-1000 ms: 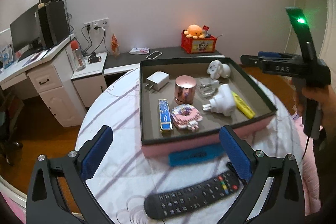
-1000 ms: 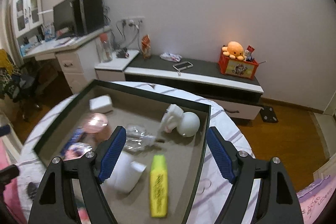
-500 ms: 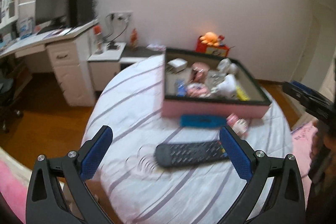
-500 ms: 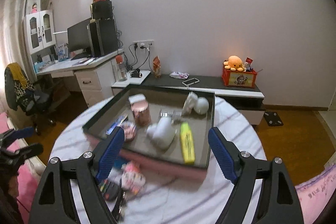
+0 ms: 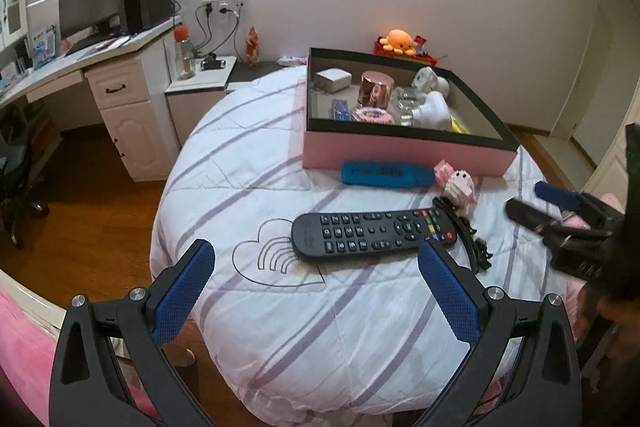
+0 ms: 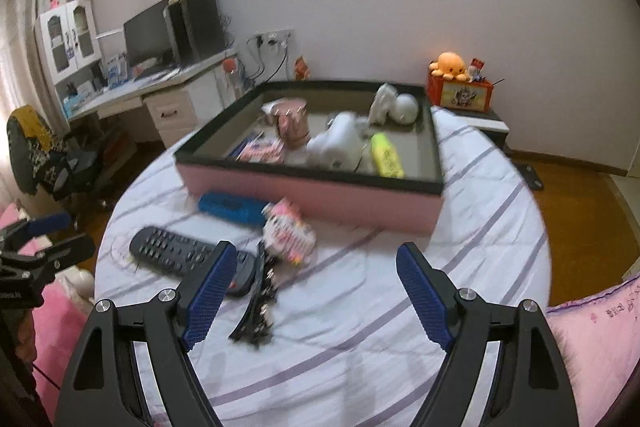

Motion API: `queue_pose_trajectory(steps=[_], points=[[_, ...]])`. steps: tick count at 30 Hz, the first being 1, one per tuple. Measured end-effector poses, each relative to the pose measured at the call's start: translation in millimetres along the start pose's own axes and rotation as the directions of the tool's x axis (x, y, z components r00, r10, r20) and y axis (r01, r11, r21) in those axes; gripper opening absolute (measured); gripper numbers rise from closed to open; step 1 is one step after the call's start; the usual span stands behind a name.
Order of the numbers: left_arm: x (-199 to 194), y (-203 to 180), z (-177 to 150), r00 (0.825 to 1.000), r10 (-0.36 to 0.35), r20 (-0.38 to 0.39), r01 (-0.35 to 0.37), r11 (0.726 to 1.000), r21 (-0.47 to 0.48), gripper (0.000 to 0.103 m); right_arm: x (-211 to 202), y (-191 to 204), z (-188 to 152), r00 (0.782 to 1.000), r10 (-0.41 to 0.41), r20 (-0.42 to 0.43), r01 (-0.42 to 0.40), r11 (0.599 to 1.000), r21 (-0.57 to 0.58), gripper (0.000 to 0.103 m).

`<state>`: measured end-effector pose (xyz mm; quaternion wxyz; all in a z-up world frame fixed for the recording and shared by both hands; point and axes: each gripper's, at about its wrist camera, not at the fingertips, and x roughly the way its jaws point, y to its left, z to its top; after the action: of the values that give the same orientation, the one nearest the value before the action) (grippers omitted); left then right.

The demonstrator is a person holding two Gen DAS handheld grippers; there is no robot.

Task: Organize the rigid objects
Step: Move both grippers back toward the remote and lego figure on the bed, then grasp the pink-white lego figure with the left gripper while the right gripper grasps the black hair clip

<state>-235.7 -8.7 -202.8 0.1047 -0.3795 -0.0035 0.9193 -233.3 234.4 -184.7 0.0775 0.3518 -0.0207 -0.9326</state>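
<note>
A black remote control [image 5: 374, 235] is laid on the striped tablecloth [image 5: 280, 315], in front of the pink box [image 5: 404, 151] and apart from it. Its long axis is set roughly parallel to the box's near wall, with the coloured-button end turned towards a black hair clip [image 5: 466, 241]. Between remote and box, a blue case [image 5: 386, 174] is laid the same way. The left gripper [image 5: 316, 287] and right gripper [image 6: 314, 287] are both held spread wide, with nothing grasped.
</note>
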Motion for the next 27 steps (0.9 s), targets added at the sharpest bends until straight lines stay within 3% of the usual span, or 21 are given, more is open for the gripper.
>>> queue_pose_trajectory(steps=[12,17,19,20,27], points=[[14,0,-11,0.998,0.037,-0.06,-0.036,0.999,0.031,0.103,45,25,-28,0.991,0.014,-0.131,-0.026,0.995,-0.092,0.082],[21,-3,-12,0.996,0.04,-0.079,-0.037,0.999,0.038,0.103,49,22,-35,0.989,0.011,-0.146,-0.029,0.993,-0.119,0.056],[23,-6,-11,0.996,0.041,-0.082,-0.038,0.999,0.037,0.103,46,18,-35,0.99,0.015,-0.143,-0.033,0.992,-0.12,0.031],[24,-7,-10,0.996,0.036,-0.083,-0.033,0.999,0.037,0.103,44,14,-35,0.99,0.018,-0.143,-0.034,0.993,-0.115,0.026],[35,-32,0,0.996,0.003,-0.086,0.002,0.998,0.068,0.103,34,-11,-38,0.988,0.022,-0.151,-0.036,0.995,-0.092,0.025]])
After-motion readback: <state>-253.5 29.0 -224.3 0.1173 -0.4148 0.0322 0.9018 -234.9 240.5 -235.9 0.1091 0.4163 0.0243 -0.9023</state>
